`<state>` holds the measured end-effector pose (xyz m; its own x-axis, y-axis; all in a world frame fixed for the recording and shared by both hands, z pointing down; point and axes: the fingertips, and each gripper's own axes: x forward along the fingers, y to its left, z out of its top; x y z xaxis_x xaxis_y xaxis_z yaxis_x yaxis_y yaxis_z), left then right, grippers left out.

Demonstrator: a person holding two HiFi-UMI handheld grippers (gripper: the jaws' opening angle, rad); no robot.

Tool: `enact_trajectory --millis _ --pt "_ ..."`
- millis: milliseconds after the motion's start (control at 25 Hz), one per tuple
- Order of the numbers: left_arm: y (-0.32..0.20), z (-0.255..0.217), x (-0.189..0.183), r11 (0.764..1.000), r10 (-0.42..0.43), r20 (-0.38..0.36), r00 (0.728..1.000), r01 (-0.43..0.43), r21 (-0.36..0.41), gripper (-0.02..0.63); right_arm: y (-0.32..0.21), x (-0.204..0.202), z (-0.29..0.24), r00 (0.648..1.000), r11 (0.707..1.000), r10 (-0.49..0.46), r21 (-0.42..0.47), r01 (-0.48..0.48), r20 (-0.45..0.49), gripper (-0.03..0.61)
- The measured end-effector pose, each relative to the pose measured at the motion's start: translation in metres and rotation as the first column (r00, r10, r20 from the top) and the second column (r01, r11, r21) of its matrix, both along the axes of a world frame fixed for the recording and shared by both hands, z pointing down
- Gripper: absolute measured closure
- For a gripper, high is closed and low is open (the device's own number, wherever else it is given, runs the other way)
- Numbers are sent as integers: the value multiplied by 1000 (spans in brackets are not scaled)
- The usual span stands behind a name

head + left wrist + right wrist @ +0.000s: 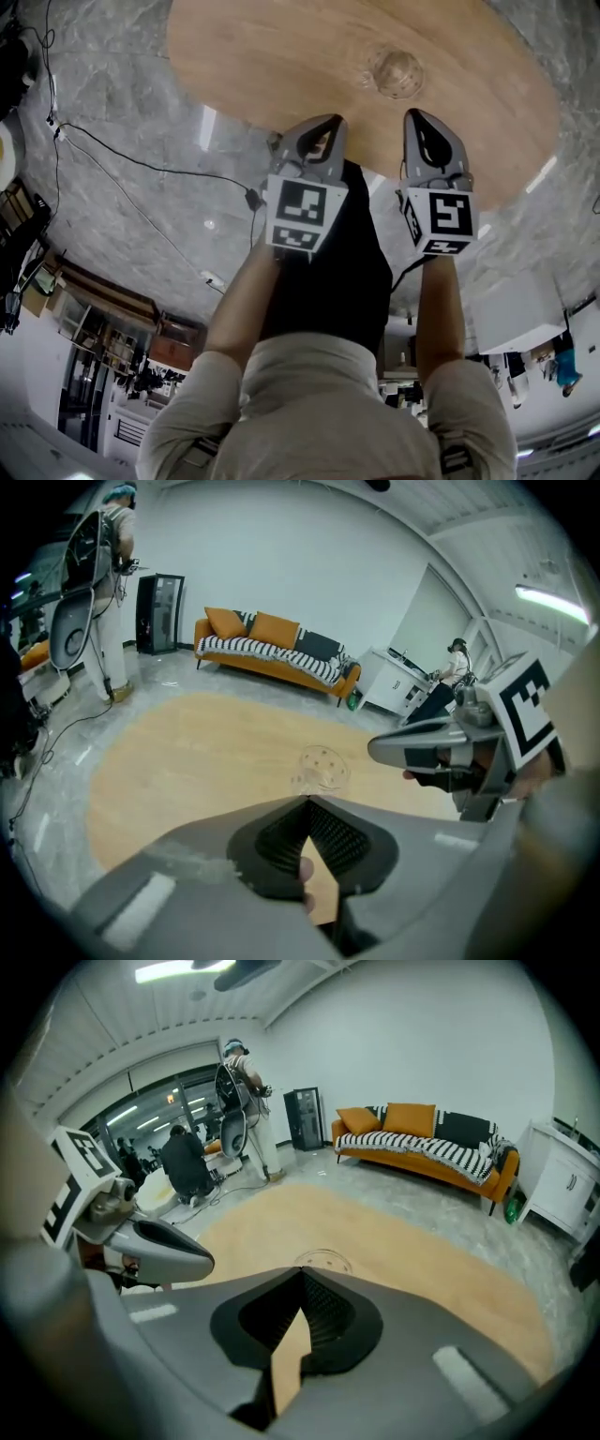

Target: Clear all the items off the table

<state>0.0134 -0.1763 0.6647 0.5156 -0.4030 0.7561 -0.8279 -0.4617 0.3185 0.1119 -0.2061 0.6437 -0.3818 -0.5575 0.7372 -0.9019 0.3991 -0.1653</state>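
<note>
Nearest, the left gripper (323,127) and right gripper (420,117) hung at the near edge of the table (244,56), both jaw pairs pressed together on nothing; just beyond, a clear cup (394,73) stood alone on the wood; the right gripper should probably spread first, then straddle the cup's slippery wall squarely.

tan wood-grain table (281,56), clear dotted glass (396,72), orange sofa (246,629) with black-and-white stripes.

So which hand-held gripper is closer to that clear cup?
The right hand-held gripper, just beside the clear cup; the left hand-held gripper sits farther off.
</note>
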Motion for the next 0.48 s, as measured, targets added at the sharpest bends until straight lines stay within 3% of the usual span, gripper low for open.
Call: enact_trajectory --millis 480 --pt "-30 26 15 997 -47 -15 999 46 -56 594 -37 17 34 969 986 -147 -104 129 -201 572"
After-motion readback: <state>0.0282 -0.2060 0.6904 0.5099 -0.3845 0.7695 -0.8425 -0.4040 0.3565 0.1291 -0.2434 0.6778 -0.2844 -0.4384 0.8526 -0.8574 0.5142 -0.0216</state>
